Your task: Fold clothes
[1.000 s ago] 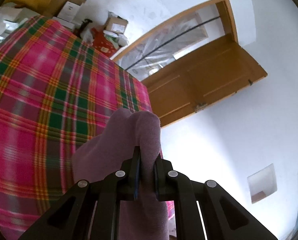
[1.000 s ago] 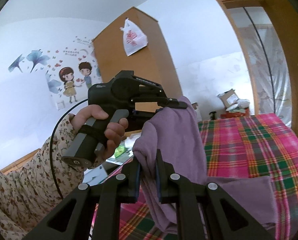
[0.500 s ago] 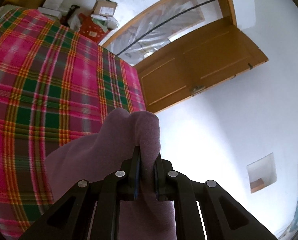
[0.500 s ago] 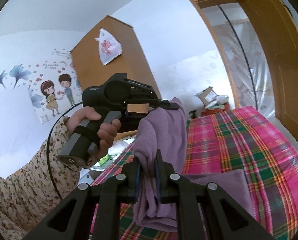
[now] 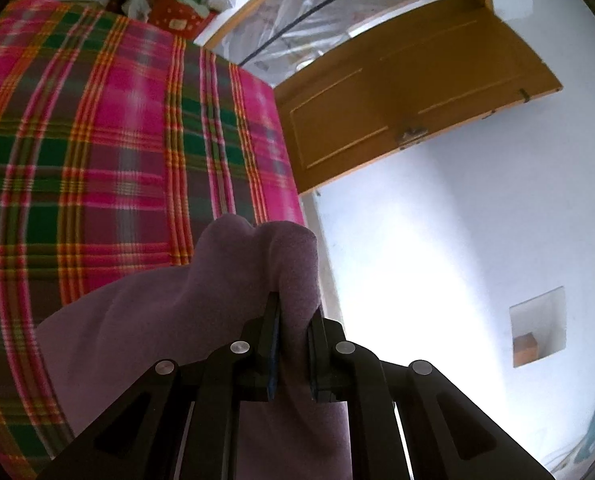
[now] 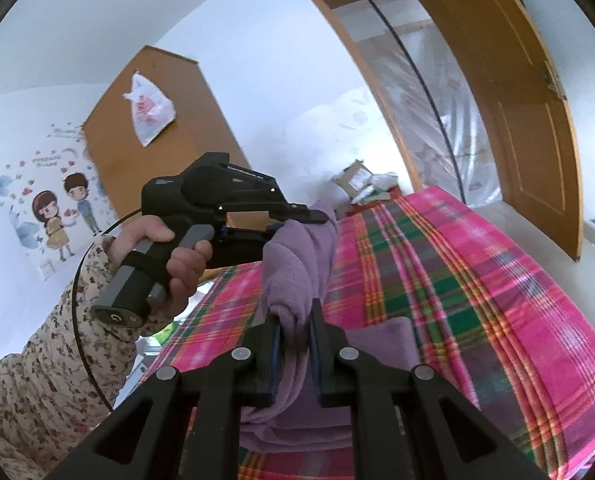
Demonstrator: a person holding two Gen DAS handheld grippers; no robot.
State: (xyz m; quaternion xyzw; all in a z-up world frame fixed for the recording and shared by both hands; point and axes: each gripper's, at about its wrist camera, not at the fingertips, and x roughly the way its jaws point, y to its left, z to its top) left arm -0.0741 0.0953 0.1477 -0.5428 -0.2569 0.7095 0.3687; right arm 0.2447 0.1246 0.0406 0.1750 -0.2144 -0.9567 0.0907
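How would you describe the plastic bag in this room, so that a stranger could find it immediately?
Find the tall wooden wardrobe against the white wall, behind the plaid bed cover. The plastic bag hangs near its top, on the front. It is the only white, crinkled thing with red print on that plain brown surface; the cartoon stickers are on the wall beside it.

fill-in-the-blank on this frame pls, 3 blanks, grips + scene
1. Both grippers are shut on the same ____ garment.
2. The left gripper is held by a hand in a ____-print sleeve.
3. Under the right gripper, the lower part of the garment lies on a ____ bedcover.

Missing words: purple; floral; plaid
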